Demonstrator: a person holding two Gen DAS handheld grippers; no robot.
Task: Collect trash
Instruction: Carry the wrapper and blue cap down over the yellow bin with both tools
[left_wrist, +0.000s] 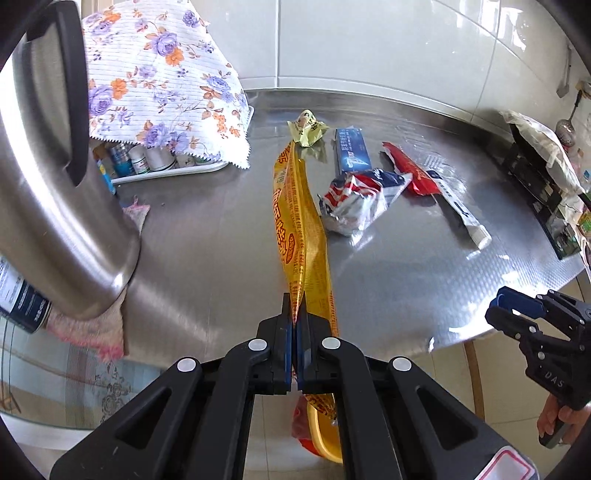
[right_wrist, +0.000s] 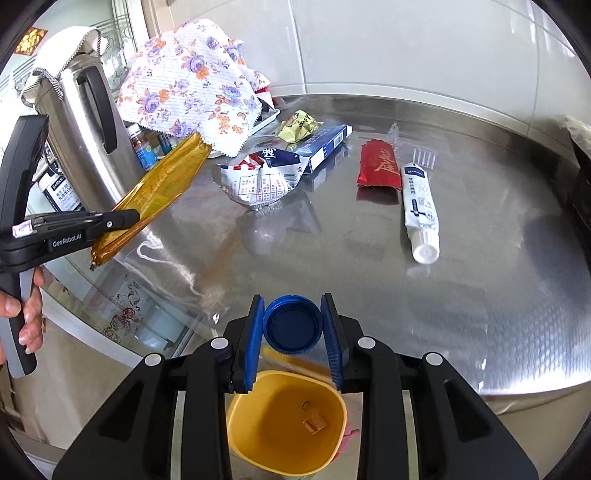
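Bright daylight, both views. Steel table (left_wrist: 388, 266) throws broad glare and soft reflections of litter. Wall tiles (left_wrist: 369, 37) shine white. Fisheye bends edges, black vignette at corners. Kettle (left_wrist: 55, 184) close, slightly blurred; centre sharp.

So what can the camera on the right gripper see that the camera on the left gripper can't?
Only the right wrist view shows the blue bottle cap clearly, pinched in the right gripper, and inside the yellow bin below it.
Only the left wrist view shows the dark tray at the table's right edge, and up close how the left gripper is shut on the orange wrapper.
Both show the steel table, the toothpaste tube, the red packet, the blue box, the crumpled bag, the flowered cloth and the steel jug.
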